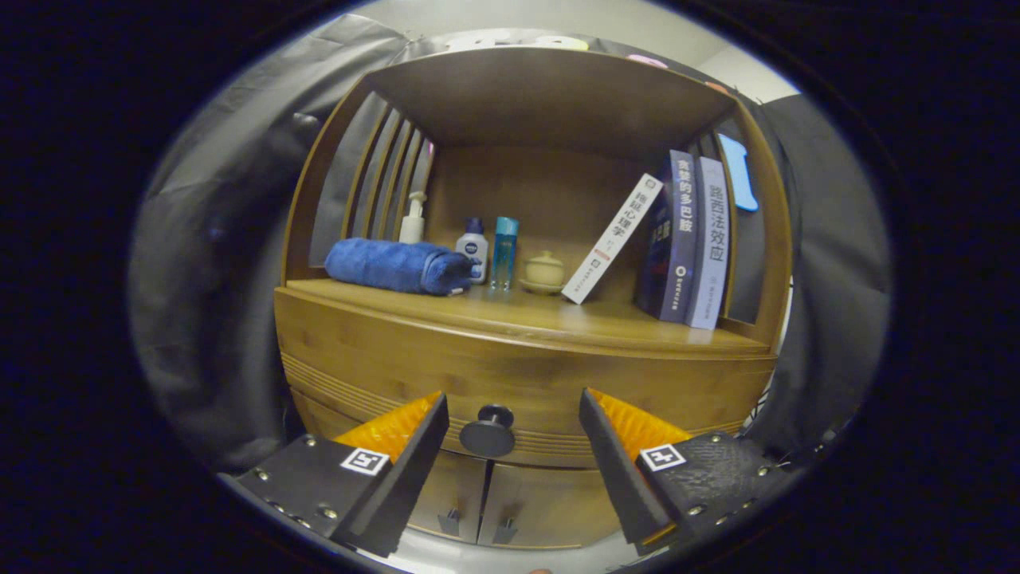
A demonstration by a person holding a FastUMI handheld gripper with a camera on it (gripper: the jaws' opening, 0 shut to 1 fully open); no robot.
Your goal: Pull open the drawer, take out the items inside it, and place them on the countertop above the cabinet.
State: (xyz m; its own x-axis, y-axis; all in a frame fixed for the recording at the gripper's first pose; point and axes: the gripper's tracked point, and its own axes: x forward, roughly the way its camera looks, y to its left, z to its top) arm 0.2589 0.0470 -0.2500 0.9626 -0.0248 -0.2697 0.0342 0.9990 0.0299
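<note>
My gripper [514, 406] was spread wide, its fingers on either side of the drawer [510, 383] knob [488, 433] and touching nothing. The drawer was closed under the countertop [558, 315], where a towel [398, 265], bottles [488, 251] and books [685, 239] stood.

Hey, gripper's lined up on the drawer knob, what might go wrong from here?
1. The gripper is open with the knob sitting nearer one finger, so closing may clip it off-centre and slip.
2. A sharp pull on the drawer could shake the countertop; the leaning white book may slide flat.
3. The towel, bottles and books already take up much of the countertop, limiting space.
</note>
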